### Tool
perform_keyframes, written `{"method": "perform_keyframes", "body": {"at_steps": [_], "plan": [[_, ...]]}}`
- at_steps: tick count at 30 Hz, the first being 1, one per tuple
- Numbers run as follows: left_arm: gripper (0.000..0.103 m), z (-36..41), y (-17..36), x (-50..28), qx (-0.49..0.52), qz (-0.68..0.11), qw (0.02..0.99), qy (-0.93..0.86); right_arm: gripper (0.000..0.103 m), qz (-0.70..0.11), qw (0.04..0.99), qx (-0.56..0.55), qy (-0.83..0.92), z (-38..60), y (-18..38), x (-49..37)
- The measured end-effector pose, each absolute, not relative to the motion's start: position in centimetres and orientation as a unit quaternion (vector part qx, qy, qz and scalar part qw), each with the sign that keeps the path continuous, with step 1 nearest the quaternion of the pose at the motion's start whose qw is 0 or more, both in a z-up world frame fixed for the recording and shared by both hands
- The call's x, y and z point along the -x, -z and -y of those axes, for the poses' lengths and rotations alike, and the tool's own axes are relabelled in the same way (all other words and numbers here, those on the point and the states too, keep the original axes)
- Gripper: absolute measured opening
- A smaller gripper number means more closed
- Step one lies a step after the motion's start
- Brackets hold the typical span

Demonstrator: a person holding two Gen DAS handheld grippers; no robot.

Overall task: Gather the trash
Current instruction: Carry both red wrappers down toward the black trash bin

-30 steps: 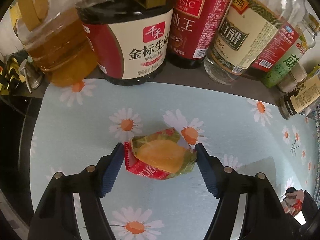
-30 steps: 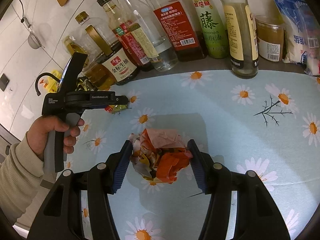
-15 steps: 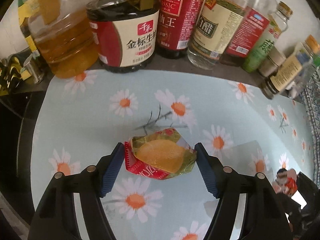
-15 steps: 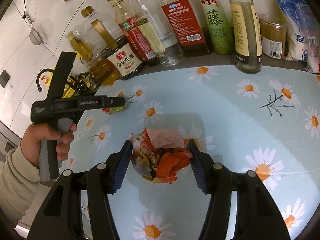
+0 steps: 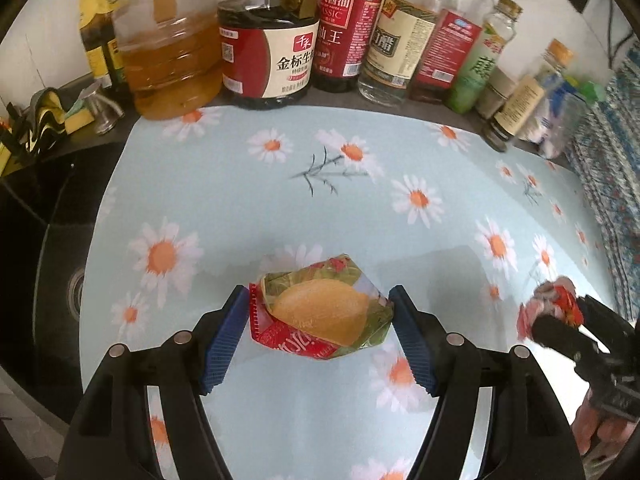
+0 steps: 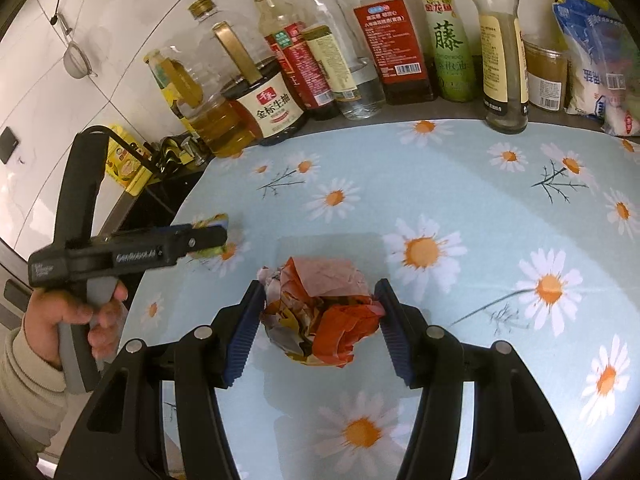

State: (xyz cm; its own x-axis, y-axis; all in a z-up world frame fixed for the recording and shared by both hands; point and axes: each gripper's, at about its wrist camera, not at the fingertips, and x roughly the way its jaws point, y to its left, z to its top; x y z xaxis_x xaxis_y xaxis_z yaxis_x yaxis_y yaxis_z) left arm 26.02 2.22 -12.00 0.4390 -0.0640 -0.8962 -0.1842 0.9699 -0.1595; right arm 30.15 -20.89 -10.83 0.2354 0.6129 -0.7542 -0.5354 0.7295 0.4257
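Kitchen bench [image 6: 460, 184] under a daisy-print cloth, row of sauce and oil bottles [image 5: 276, 52] along the back wall. Right gripper [image 6: 322, 314]: fingers pinching a crumpled paper wad [image 6: 320, 312], held above the cloth. Left gripper [image 5: 320, 326]: fingers clamped on a snack wrapper [image 5: 320, 312], its long axis running straight across from pad to pad. No bin in view, so can't tell which hand is nearer the drop point.

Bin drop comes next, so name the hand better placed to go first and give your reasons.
No bin shows. Both are loaded: the left gripper grips the yellow snack wrapper, the right gripper the crumpled paper wad. Slight edge left: it hangs at the daisy cloth edge.
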Motion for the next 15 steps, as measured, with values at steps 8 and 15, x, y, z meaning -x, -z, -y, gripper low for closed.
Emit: {"method": "perform_keyframes", "body": {"at_steps": [8,15], "plan": [[0.069,-3.4,10.7,-20.7,0.122,-0.505,0.854,0.015,0.057,-0.503,0.794,-0.049,-0.337,20.1,9.9,-25.8],[0.069,-4.0,9.4,-15.9,0.114,-0.492,0.862,0.048,0.057,-0.5,0.806,-0.062,-0.312,19.4,8.8,-21.0]]}}
